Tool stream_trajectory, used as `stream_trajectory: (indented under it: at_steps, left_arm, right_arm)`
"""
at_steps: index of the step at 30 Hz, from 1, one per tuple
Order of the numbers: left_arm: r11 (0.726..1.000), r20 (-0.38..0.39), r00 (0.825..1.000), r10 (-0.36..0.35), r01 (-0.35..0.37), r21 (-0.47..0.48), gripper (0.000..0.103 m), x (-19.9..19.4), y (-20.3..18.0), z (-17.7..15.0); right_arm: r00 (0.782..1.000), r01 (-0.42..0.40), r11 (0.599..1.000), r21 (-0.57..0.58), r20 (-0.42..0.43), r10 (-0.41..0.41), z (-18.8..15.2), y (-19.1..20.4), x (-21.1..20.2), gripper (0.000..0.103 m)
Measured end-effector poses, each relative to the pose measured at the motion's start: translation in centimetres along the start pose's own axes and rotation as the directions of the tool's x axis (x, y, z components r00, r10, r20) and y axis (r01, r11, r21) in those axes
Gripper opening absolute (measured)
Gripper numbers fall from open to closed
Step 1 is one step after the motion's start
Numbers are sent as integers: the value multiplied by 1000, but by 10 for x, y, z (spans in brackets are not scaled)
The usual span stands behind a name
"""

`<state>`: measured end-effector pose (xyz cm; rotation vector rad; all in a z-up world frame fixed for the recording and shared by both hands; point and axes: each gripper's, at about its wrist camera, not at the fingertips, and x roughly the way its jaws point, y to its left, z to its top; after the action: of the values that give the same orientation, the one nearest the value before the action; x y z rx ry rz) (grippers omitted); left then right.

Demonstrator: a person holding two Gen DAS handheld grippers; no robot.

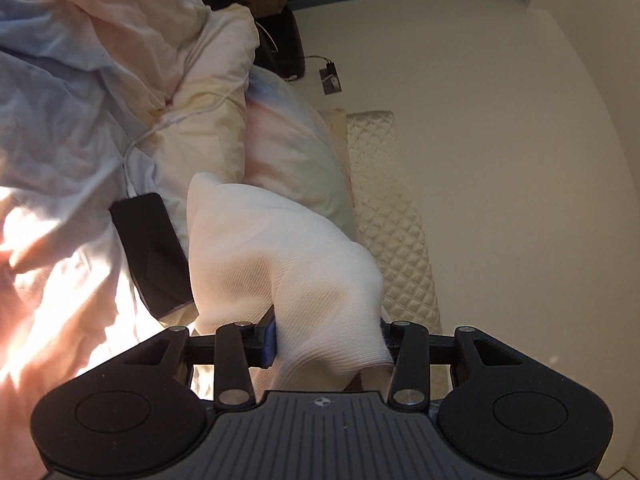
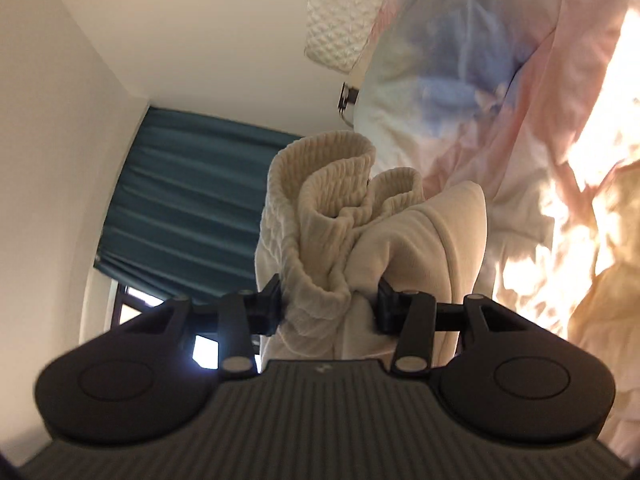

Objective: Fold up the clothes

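Observation:
A white knit garment (image 1: 280, 264) hangs bunched between the fingers of my left gripper (image 1: 328, 336), which is shut on it and holds it above the bed. In the right wrist view my right gripper (image 2: 330, 304) is shut on a cream part of the same garment (image 2: 344, 216), with a ribbed cuff or hem folded up above the jaws. The fabric hides both sets of fingertips.
A rumpled pastel duvet (image 1: 80, 100) covers the bed. A black phone-like device (image 1: 152, 252) on a white cable lies on it. A quilted headboard cushion (image 1: 384, 208) and the white wall (image 1: 500, 160) stand to the right. A teal curtain (image 2: 192, 200) hangs by the window.

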<state>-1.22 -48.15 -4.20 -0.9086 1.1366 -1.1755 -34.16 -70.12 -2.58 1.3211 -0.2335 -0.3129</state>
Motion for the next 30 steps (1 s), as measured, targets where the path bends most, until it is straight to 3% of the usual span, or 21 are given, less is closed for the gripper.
stream_trajectory:
  at_steps: [5,10,13,18,23,30]
  left_arm:
    - [1000,-74,997,4,-4,-4,43,70,26,-21]
    - [999,-90,996,7,-4,33,43,95,42,-16]
    - [1000,-108,994,13,-12,13,43,93,56,-17]
    - [993,-143,983,112,-115,-15,44,75,73,-29]
    - [975,-225,949,221,-217,41,51,70,79,-31]
    - [954,-226,928,295,-273,125,63,55,73,-32]
  right_arm:
    - [993,42,999,29,105,-45,29,-44,-29,48]
    - [987,87,995,40,135,-92,32,-87,-39,48]
    - [984,104,994,41,139,-109,26,-99,-43,48]
    - [976,175,983,52,124,-180,7,-120,-56,48]
    - [963,235,967,97,114,-245,-9,-150,-71,49]
    - [966,236,964,125,81,-247,-7,-163,-74,54]
